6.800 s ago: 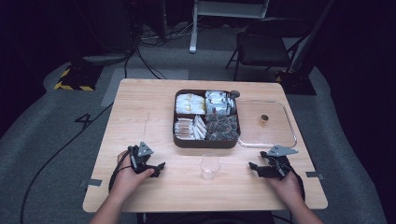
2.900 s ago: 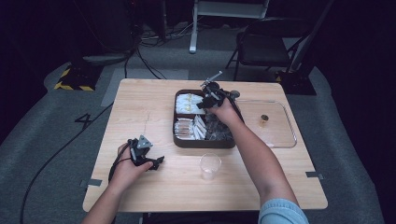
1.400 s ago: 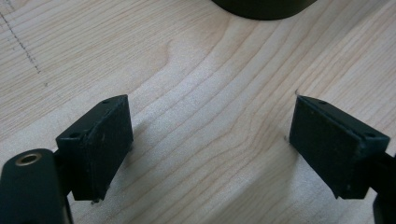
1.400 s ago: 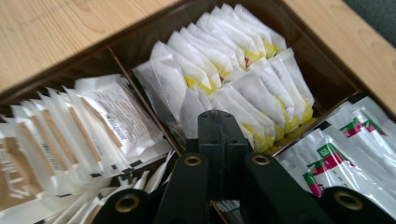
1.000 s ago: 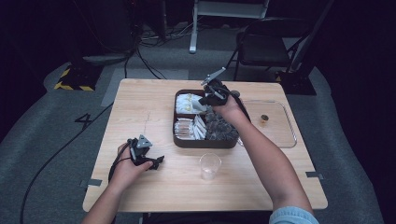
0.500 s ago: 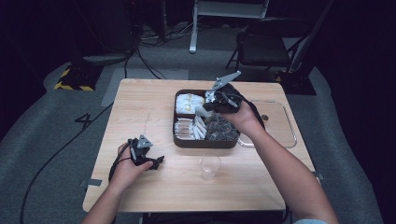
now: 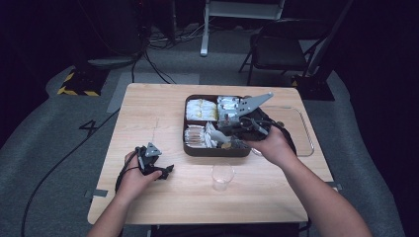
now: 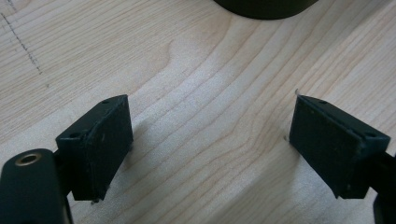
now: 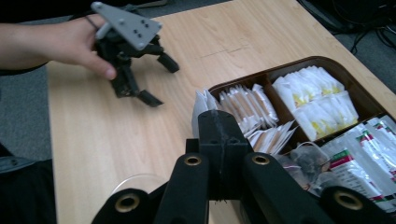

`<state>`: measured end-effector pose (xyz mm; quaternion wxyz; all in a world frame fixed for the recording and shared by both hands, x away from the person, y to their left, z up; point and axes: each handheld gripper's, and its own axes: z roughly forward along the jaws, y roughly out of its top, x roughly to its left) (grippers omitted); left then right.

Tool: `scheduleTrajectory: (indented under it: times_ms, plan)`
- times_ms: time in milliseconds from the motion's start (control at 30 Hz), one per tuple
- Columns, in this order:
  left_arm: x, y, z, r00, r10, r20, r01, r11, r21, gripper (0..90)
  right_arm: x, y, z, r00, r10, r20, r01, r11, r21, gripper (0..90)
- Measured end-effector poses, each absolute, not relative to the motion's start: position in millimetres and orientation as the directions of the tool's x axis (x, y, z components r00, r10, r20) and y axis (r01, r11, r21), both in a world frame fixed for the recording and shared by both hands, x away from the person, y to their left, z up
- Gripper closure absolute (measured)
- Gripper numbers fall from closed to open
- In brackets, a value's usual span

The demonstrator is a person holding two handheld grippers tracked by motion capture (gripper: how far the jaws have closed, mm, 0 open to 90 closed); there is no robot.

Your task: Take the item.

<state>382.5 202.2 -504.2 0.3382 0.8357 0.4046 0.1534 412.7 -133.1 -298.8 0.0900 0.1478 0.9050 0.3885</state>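
A brown compartment tray [image 7: 189, 148] of sachets stands mid-table. My right gripper [image 7: 221, 132] hovers over its near half, pointing left, jaws shut on a white sachet [image 7: 210, 133] that sticks out past the tips. In the right gripper view the shut jaws [image 9: 218, 116] have that sachet [image 9: 201, 109] standing up just behind them, above the brown-striped packets [image 9: 243, 109]. My left gripper [image 7: 160, 170] rests on the table at the near left, open. Its pads [image 8: 105, 140] stand wide apart over bare wood. It also appears in the right gripper view [image 9: 154, 81].
A clear plastic cup [image 7: 222, 177] stands in front of the tray, its rim [image 9: 135, 179] just left of my right jaws. A clear flat lid [image 7: 306, 143] lies to the right of the tray. A chair and cables sit on the floor beyond the table.
My right gripper has come back from the tray's far right compartment toward the near side and risen, with the white sachet in its jaws. The left gripper has stayed put.
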Motion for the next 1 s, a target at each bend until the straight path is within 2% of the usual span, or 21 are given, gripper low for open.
scheduleTrajectory:
  times_ms: [400, 1000]
  plan:
    - [382.8, 202.0, -504.0, 0.625, 0.781, -0.016, 0.573, -0.445, 0.688, 13.7, 380.1, -142.6, -314.0, -0.955, 0.298, 0.005, 0.214, 0.673, 0.708, 90.0]
    - [382.8, 202.0, -504.0, 0.624, 0.781, -0.016, 0.573, -0.445, 0.688, 13.7, 369.7, -137.4, -351.5, -0.958, 0.277, 0.079, 0.255, 0.689, 0.678, 90.0]
